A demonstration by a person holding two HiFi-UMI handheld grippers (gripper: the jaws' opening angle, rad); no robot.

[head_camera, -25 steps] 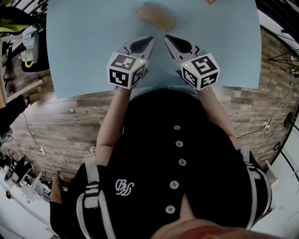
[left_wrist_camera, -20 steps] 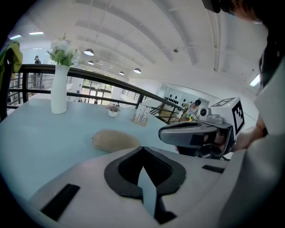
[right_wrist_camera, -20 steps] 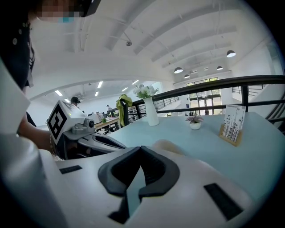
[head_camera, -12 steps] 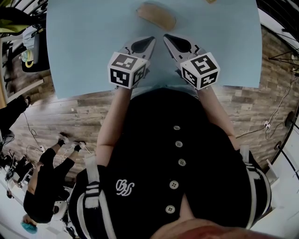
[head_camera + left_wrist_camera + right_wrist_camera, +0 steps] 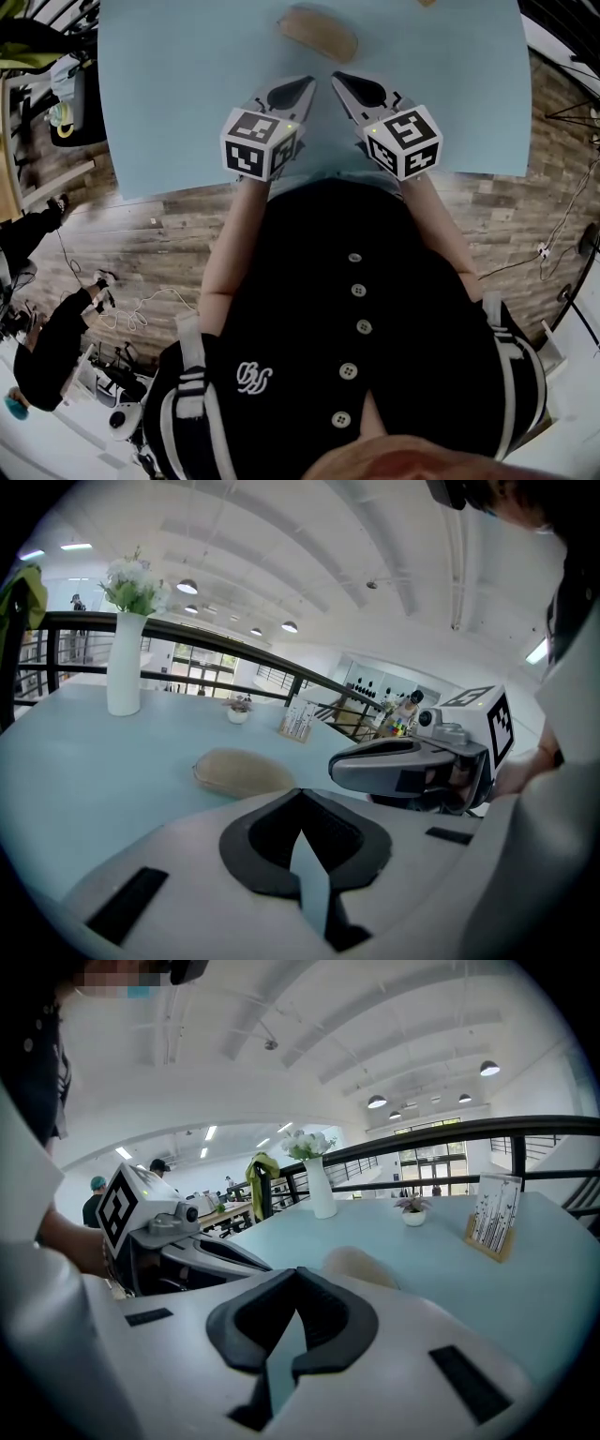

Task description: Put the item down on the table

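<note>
A tan oval item [image 5: 317, 33] lies flat on the light blue table [image 5: 169, 103], at its far middle. Both grippers hover side by side over the table's near edge, short of the item and not touching it. The left gripper [image 5: 302, 81] is shut with nothing in it. My right gripper [image 5: 338, 78] is shut and empty too. In the left gripper view the item [image 5: 242, 771] rests just beyond the closed jaw tips [image 5: 300, 794], with the right gripper [image 5: 412, 766] to the right. In the right gripper view the item [image 5: 361, 1265] is partly hidden behind the jaws [image 5: 298, 1274].
A white vase with flowers [image 5: 125, 663], a small potted plant [image 5: 238, 712] and a card stand [image 5: 296, 722] stand at the table's far side. A black railing [image 5: 450, 1138] runs behind it. A bystander [image 5: 47, 347] is on the wooden floor at lower left.
Both grippers and the item have stayed where they were. Only the bystander on the floor at lower left has come into view and moved.
</note>
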